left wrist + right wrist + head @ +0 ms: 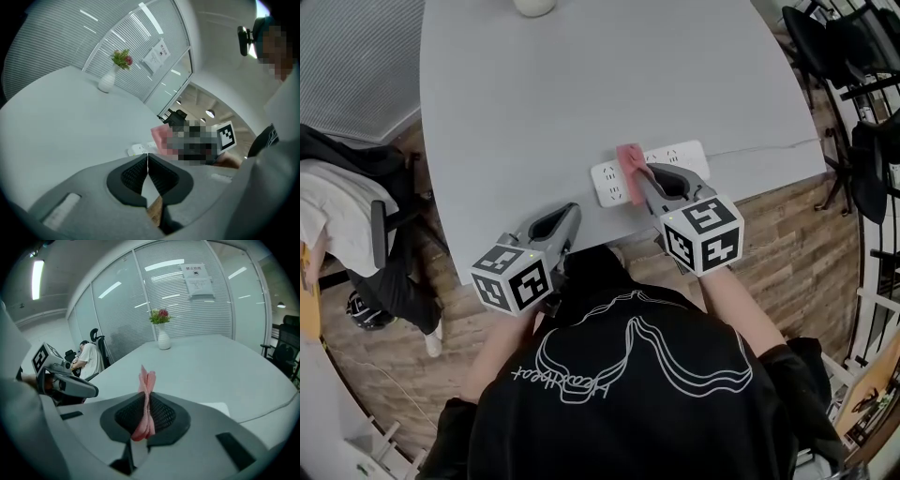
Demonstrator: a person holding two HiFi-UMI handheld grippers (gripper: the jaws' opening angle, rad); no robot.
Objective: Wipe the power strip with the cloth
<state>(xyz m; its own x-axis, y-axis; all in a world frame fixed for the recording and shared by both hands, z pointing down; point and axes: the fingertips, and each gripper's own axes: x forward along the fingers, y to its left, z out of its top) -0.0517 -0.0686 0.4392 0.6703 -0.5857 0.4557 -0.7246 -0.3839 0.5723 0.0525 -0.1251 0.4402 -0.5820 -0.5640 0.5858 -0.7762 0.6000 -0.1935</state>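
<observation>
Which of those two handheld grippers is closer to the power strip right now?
The right. The right gripper holds the cloth directly over the power strip. The left gripper is apart from it, off to its left, shut and empty.

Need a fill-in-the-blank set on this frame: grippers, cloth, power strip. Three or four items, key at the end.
1. The right gripper is shut on a ___ cloth.
2. The left gripper has its jaws together with ___ between them.
3. In the head view the cloth overlaps the white ___ strip.
4. The white vase holds ___.

Missing words: pink; nothing; power; flowers.
</observation>
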